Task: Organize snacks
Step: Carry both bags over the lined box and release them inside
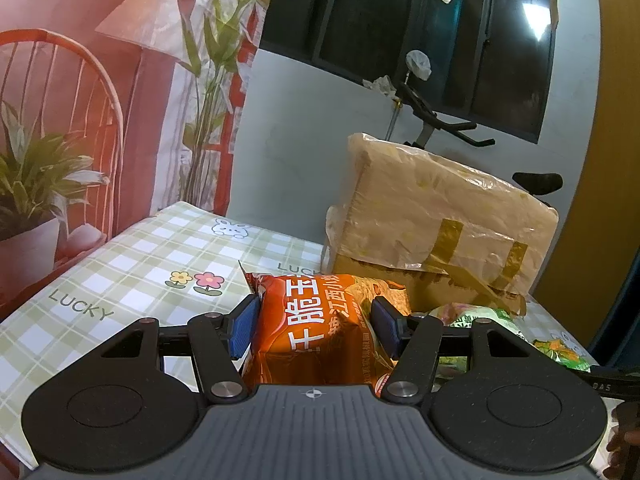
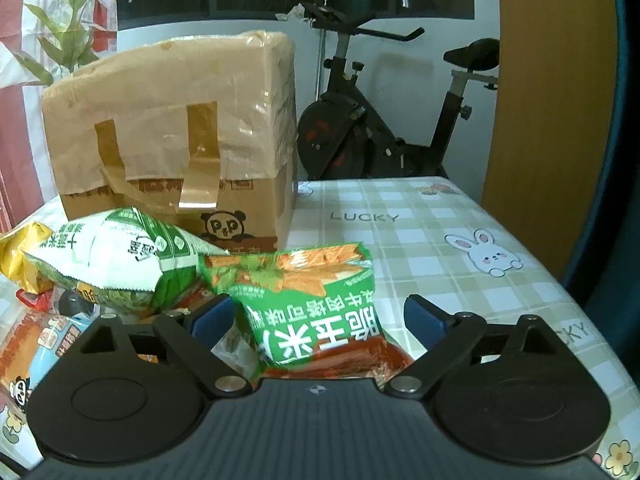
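An orange snack bag (image 1: 320, 336) with white lettering sits upright between the blue pads of my left gripper (image 1: 316, 312), which press into its sides; the left gripper is shut on it above the checked tablecloth (image 1: 140, 264). In the right wrist view a green snack bag (image 2: 312, 292) with orange chips pictured lies between the fingers of my right gripper (image 2: 316, 308). Those jaws stand wide, and the right pad (image 2: 424, 314) is clear of the bag, so the right gripper is open. The same green bag (image 1: 560, 352) peeks out at the right of the left wrist view.
A taped cardboard box (image 2: 172, 128) wrapped in plastic stands at the back of the table. A green-and-white bag (image 2: 116, 260), a yellow bag (image 2: 20, 256) and more packs (image 2: 32, 340) lie to the left. An exercise bike (image 2: 360, 128) stands behind the table (image 2: 440, 240).
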